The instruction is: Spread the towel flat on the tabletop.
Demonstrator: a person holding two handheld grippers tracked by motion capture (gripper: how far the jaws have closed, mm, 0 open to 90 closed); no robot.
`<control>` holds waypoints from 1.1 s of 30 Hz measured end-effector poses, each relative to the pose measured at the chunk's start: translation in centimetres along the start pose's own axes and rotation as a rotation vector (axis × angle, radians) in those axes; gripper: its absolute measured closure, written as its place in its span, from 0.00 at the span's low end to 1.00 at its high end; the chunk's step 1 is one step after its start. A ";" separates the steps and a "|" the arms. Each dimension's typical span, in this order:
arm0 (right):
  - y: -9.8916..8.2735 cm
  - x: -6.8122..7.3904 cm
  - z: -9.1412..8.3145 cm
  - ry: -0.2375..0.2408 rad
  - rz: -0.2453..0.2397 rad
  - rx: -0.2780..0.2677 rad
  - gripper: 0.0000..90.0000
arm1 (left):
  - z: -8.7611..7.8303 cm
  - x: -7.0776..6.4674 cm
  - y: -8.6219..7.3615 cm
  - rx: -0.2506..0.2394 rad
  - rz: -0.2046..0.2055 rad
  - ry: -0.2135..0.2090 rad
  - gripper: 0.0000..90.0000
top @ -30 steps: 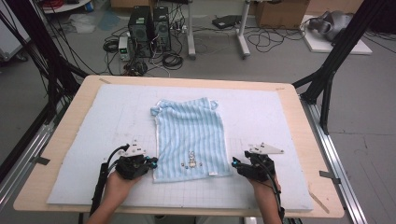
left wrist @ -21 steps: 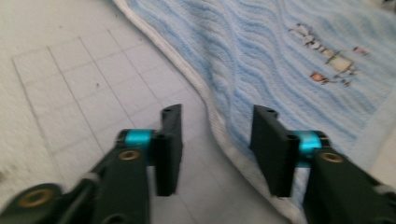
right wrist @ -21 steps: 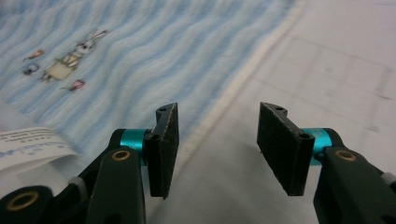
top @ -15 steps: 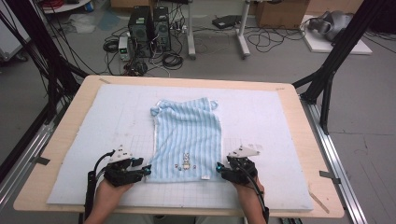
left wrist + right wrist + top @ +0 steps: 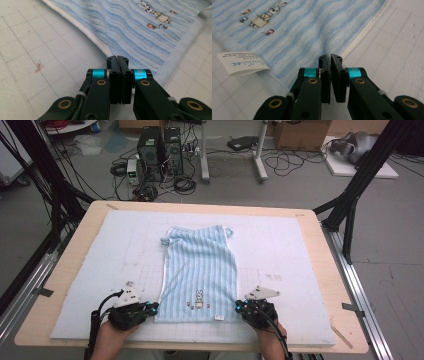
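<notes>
Blue-striped terry towel (image 5: 200, 270) was laid lengthwise away from the desk's (image 5: 310, 220) near edge. Left tongs (image 5: 117, 60) were clenched at its near left corner, right tongs (image 5: 330, 58) at its near right corner; whether cloth was pinched could not be told.

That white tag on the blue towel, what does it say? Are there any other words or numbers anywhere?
White tag on the hem of the blue striped towel: printed lines, seen upside down and too small and blurred to read.
Towel embroidery: a rabbit picture with small figures, no words.
Grid mat: faint smudged marks, no readable text.
Computer towers on the floor: any labels too small to read.
</notes>
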State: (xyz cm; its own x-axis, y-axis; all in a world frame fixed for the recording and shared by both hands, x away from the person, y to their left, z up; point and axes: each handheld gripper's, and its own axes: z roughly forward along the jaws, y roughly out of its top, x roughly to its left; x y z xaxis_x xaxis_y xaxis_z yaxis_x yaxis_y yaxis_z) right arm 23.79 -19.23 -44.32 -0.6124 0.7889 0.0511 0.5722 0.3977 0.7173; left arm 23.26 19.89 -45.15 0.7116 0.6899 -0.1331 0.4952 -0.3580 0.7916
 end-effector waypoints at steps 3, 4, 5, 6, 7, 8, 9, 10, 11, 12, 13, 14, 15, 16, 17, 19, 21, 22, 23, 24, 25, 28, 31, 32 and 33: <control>-0.5 0.5 -0.7 0.011 -0.005 0.001 0.96 | -0.5 -0.4 -0.3 0.010 0.003 -0.018 0.98; -0.7 0.7 -0.9 0.012 -0.010 -0.003 0.96 | -0.7 -0.5 -0.5 0.011 0.001 -0.023 0.98; -0.9 0.9 -1.2 0.013 -0.013 -0.002 0.96 | -0.8 -0.7 -0.6 0.008 -0.005 -0.032 0.98; -1.1 1.1 -1.4 0.014 -0.015 -0.005 0.96 | -1.0 -0.8 -0.8 0.005 -0.008 -0.041 0.98; -1.2 1.3 -1.7 0.016 -0.015 -0.006 0.96 | -1.2 -1.0 -1.0 0.006 -0.005 -0.049 0.98; -1.4 1.5 -1.9 0.018 -0.021 -0.012 0.96 | -1.4 -1.2 -1.1 0.007 -0.002 -0.057 0.98; -1.5 1.6 -2.3 0.024 -0.022 -0.019 0.96 | -1.7 -1.4 -1.3 0.008 0.004 -0.062 0.98; -1.7 1.8 -2.6 0.031 -0.022 -0.027 0.96 | -1.9 -1.7 -1.5 0.011 0.007 -0.068 0.98; -1.9 1.9 -3.0 0.041 -0.021 -0.035 0.96 | -2.2 -1.9 -1.6 0.014 0.013 -0.076 0.98; -2.1 2.1 -3.3 0.053 -0.015 -0.046 0.96 | -2.4 -2.2 -1.8 0.012 0.015 -0.084 0.98; -2.2 2.2 -3.6 0.053 -0.017 -0.048 0.96 | -2.6 -2.5 -2.0 0.012 0.017 -0.094 0.98; -2.4 2.4 -3.9 0.052 -0.023 -0.042 0.96 | -2.8 -2.7 -2.2 0.016 0.022 -0.102 0.98; -2.6 2.6 -4.0 0.049 -0.033 -0.038 0.96 | -2.9 -2.9 -2.4 0.015 0.021 -0.114 0.98; -2.8 2.8 -4.1 0.045 -0.034 -0.031 0.94 | -3.0 -3.0 -2.4 0.007 0.011 -0.120 0.98; -2.9 2.8 -4.2 0.046 -0.036 -0.032 0.90 | -3.0 -3.0 -2.3 -0.020 -0.003 -0.122 0.98; -2.7 2.6 -4.2 0.051 -0.001 -0.060 0.73 | -2.9 -2.6 -1.7 -0.082 -0.054 -0.087 0.79; -2.1 2.3 -4.2 0.033 0.028 -0.101 0.57 | -2.7 -2.0 -1.0 -0.146 -0.098 -0.045 0.64; -1.8 2.2 -4.1 0.013 0.047 -0.126 0.51 | -2.5 -1.7 -0.6 -0.164 -0.112 -0.032 0.62; -1.4 2.0 -3.9 -0.011 0.061 -0.147 0.47 | -2.3 -1.4 -0.2 -0.171 -0.122 -0.018 0.60; -1.1 1.9 -3.7 -0.030 0.077 -0.159 0.44 | -1.9 -1.1 0.1 -0.177 -0.128 -0.008 0.58; -0.8 1.6 -3.4 -0.038 0.087 -0.164 0.42 | -1.5 -0.8 0.4 -0.174 -0.133 -0.006 0.58; -0.1 0.6 -2.0 -0.041 0.146 -0.152 0.40 | 0.0 -0.3 1.3 -0.140 -0.136 -0.003 0.59; 0.3 0.1 -0.8 -0.061 0.156 -0.114 0.45 | 1.5 0.0 1.9 -0.119 -0.128 0.020 0.60; 0.5 0.0 -0.4 -0.068 0.145 -0.100 0.46 | 1.9 0.2 2.1 -0.112 -0.130 0.034 0.61; 0.7 -0.2 0.0 -0.070 0.137 -0.090 0.48 | 2.4 0.4 2.3 -0.100 -0.132 0.051 0.61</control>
State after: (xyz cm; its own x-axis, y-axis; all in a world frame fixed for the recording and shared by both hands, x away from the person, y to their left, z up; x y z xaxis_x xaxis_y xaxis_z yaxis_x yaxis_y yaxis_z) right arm 24.30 -19.09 -43.88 -0.4909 0.8647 0.1065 0.5944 0.2430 0.7666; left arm 25.83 17.85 -44.80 0.6159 0.7589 -0.2115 0.5290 -0.1994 0.8249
